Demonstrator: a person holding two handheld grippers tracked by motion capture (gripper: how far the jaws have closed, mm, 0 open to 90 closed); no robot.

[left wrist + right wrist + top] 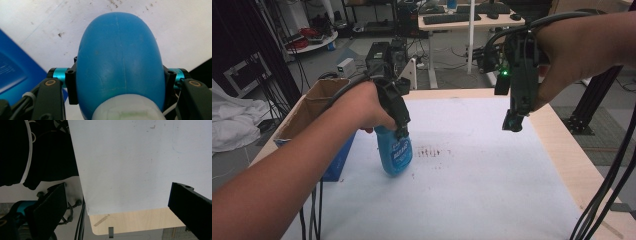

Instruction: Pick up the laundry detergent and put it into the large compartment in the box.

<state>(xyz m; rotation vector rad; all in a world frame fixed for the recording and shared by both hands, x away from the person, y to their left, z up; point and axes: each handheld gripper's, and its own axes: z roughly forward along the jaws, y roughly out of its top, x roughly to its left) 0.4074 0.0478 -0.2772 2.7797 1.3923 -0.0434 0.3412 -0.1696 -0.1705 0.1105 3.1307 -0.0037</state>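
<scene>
My left tongs (pixel 401 131) are clamped on a blue plastic bottle (pixel 394 154), pads pressed to both sides of its smooth, rounded body (pixel 120 55) just past a whitish collar. It hangs low over the white sheet (pixel 472 175) on the counter (pixel 562 145), near-left of a patch of brown specks (pixel 429 151). Its label carries white lettering I cannot read. A cardboard box (pixel 314 107) stands beside it. Farther off, my right tongs (pixel 512 122) hover spread wide with nothing between them
</scene>
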